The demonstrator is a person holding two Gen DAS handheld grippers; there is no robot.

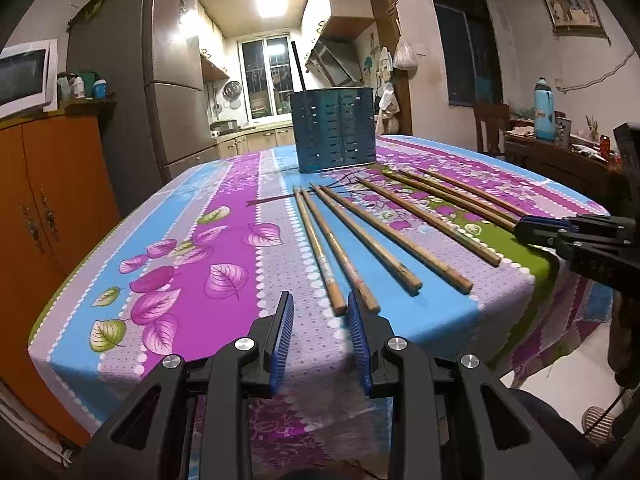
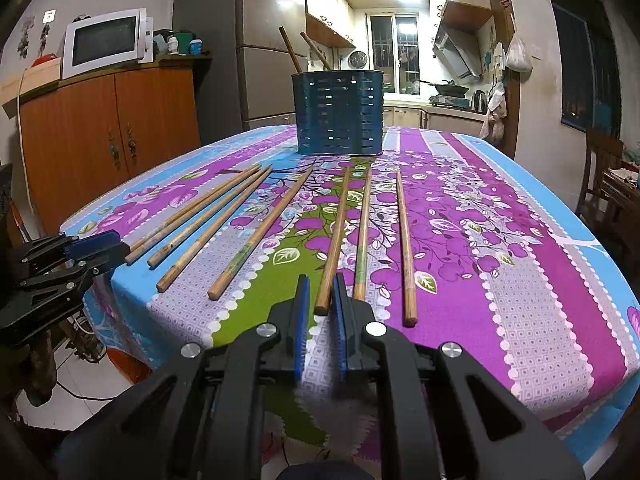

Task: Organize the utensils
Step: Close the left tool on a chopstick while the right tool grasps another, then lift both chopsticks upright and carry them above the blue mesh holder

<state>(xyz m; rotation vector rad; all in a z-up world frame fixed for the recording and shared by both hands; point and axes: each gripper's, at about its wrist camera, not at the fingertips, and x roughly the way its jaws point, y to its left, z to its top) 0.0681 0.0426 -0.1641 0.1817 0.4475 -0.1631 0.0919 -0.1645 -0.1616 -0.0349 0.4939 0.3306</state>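
Left gripper (image 1: 320,312): my jaws stand parted at the tabletop (image 1: 192,280) edge, nothing between them.
Right gripper (image 2: 321,292): my jaws nearly closed around the near end of one chopstick (image 2: 334,240); contact unclear.
Chopsticks: seven lie fanned on the cloth.
Holder (image 2: 339,114): blue, slotted, upright beyond them, two sticks inside.

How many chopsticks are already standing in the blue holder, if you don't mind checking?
2. In the right wrist view, one chopstick and a second chopstick lean leftward out of the blue holder's left side. Shorter ones could be hidden inside.
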